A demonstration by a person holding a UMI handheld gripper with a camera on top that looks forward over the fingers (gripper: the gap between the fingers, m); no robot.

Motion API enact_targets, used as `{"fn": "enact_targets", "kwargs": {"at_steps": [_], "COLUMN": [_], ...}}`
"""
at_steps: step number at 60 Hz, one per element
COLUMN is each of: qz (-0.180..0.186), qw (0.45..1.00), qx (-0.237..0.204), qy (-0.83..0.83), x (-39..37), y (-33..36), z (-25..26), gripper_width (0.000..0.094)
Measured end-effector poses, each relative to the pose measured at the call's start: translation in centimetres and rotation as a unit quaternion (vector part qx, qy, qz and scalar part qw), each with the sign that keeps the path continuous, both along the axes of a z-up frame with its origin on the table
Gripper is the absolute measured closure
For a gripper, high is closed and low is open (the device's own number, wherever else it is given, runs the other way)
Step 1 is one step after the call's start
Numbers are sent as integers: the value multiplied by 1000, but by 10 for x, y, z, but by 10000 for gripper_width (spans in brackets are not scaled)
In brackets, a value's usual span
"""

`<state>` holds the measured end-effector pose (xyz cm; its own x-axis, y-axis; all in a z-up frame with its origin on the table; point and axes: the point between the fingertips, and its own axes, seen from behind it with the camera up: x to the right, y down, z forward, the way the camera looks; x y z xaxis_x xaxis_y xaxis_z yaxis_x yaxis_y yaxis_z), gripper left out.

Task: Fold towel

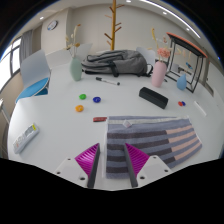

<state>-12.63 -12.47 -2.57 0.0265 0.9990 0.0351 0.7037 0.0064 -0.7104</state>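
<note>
A white tabletop (60, 115) carries all the things. Nearest lies a striped towel (150, 138), grey with pale and reddish bands, spread flat with its near edge between the tongs (113, 160), whose fingers stand apart. Just beyond its far left corner lies a small dark red object (99, 119). Further left sit a small yellow piece (80, 108), a blue one (96, 99) and a green one (82, 97). A black oblong case (153, 96) lies beyond the towel. At the far side rest a grey backpack (117, 64), a pale green bottle (76, 68) and a pink cup (159, 73).

Office-like room: white table (60, 115), backpack (115, 64), coat stand (113, 22).
</note>
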Motion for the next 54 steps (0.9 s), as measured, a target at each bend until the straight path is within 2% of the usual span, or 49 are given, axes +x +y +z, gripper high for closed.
{"fn": "enact_targets", "kwargs": {"at_steps": [1,2,3,4,8,18,29,35,42,49,54], "qz": [-2,-4,-8,-16,-34,-18,3,-1,-23,-43,-53], "qw": [1000,1000,1000,999,999,1000,1000,999,998,996,996], "qx": [7,15,24,41,41,4,-25,-21,-20,5,13], "qy": [-1,0,-2,-4,-9,-9,18,40,63,79,76], "x": [0,-1,-1,-1,0,0,-1,-4,-8,-12,-16], "y": [3,2,7,16,18,15,36,79,144,212,248], "z": [0,-2,0,1,1,9,75,111,132,126,104], "gripper_width": [530,647,811,905,909,924,925,925,924,921,917]}}
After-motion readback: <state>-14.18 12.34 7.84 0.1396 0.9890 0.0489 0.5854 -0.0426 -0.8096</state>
